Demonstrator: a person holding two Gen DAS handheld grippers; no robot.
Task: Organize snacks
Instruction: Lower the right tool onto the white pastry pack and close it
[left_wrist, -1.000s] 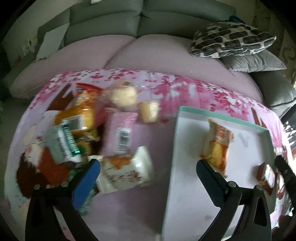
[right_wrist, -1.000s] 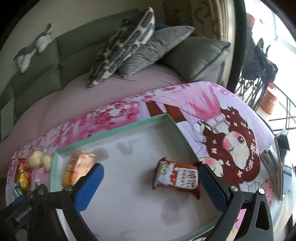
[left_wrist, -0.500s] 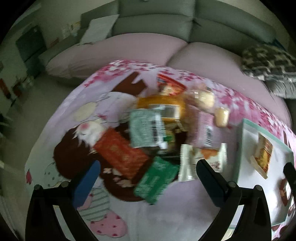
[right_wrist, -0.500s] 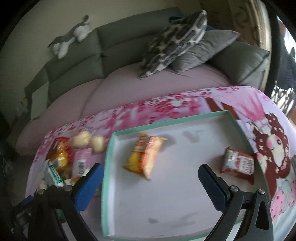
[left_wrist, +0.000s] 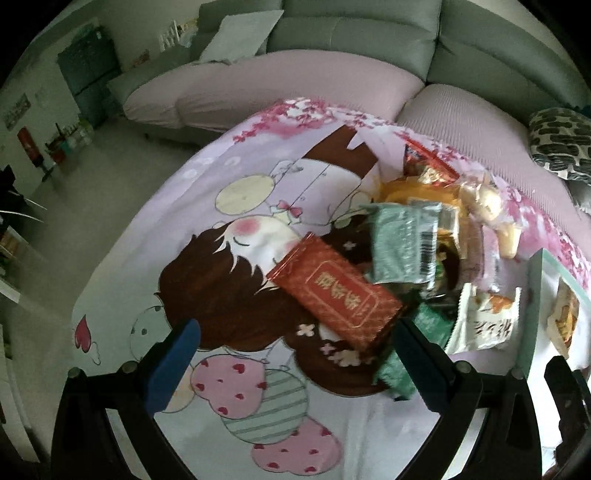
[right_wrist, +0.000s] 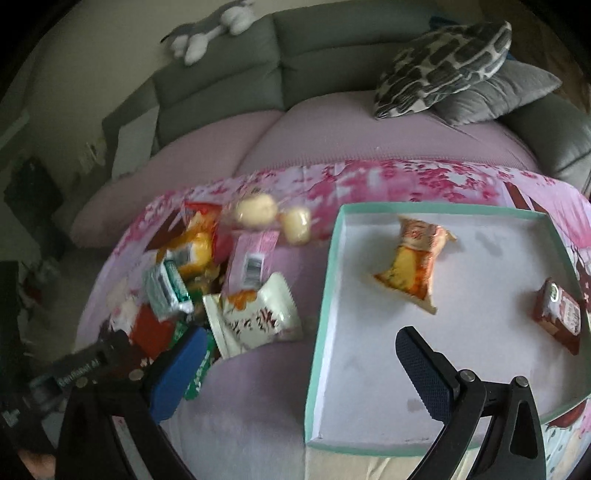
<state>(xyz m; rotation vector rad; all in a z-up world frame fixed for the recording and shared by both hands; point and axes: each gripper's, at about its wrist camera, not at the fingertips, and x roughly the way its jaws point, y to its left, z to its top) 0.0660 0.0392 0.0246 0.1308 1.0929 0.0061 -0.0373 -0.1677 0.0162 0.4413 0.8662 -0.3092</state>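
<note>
Your left gripper (left_wrist: 295, 360) hangs with fingers spread wide and empty, the red snack packet (left_wrist: 334, 286) at twelve o'clock. Your right gripper (right_wrist: 297, 373) is likewise spread and empty above the teal-rimmed tray (right_wrist: 325, 295), the orange chip bag (right_wrist: 413, 266) inside at one o'clock.

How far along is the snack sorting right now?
Early. Two packets lie in the mint-edged tray: an orange snack bag and a dark red packet. Nothing is in hand: the left gripper and the right gripper are both open. The pile beside the tray, including the red-and-gold packet, is left.
</note>
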